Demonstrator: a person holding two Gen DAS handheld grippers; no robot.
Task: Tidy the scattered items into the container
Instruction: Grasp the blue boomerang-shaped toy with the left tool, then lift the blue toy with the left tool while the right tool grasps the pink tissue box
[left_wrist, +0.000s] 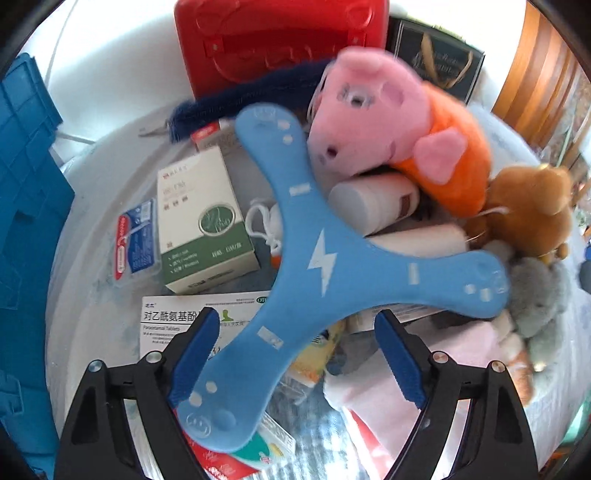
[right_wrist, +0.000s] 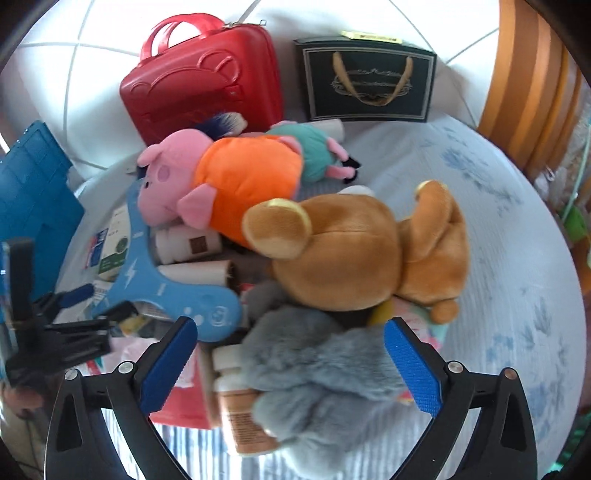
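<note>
both point steeply down. left gripper (left_wrist: 295, 362) jaws spread, only its left pad (left_wrist: 192, 358) touching anything; right gripper (right_wrist: 290, 365) jaws spread wide, pads untouched.

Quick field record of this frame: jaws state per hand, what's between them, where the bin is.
left gripper: jaws open, blue three-armed boomerang between them, one arm lying against the left pad
right gripper: jaws open over grey fluffy toy, not pressing
pile: pink pig plush, brown bear plush, medicine boxes
blue crate: left edge
</note>
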